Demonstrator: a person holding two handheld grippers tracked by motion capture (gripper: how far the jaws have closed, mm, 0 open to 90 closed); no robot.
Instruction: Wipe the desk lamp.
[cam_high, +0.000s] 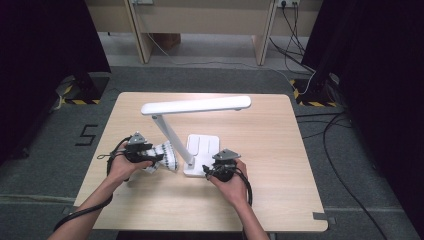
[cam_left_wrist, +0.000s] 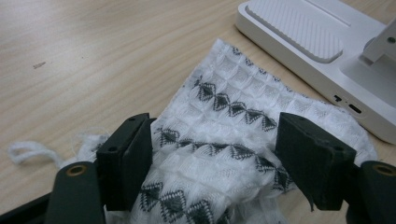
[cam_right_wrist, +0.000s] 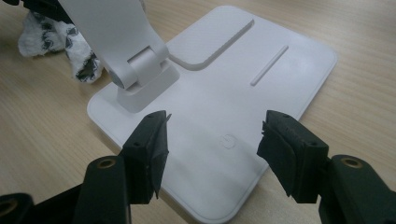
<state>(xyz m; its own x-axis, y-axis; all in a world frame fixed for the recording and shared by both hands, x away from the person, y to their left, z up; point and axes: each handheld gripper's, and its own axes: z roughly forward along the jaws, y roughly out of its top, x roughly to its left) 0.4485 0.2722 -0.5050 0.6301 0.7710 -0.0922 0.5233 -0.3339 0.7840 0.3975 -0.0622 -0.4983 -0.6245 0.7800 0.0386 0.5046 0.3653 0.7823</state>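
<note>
Fingers (cam_left_wrist: 126, 163) of left gripper (cam_left_wrist: 212, 161) apart, straddling white waffle-weave cloth with grey diamond pattern (cam_left_wrist: 224, 140); right gripper (cam_right_wrist: 212, 154) also apart, above white plastic lamp base (cam_right_wrist: 224, 93), lower centre.

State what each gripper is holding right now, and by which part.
Nothing is held. The left gripper is open, its jaws straddling the crumpled white waffle-weave cloth with grey diamonds. The right gripper is open over the white desk lamp's flat base.

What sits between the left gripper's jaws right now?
In the left gripper view, the patterned white cloth lies between the left gripper's open jaws, bunched on the table beside the lamp base.
</note>
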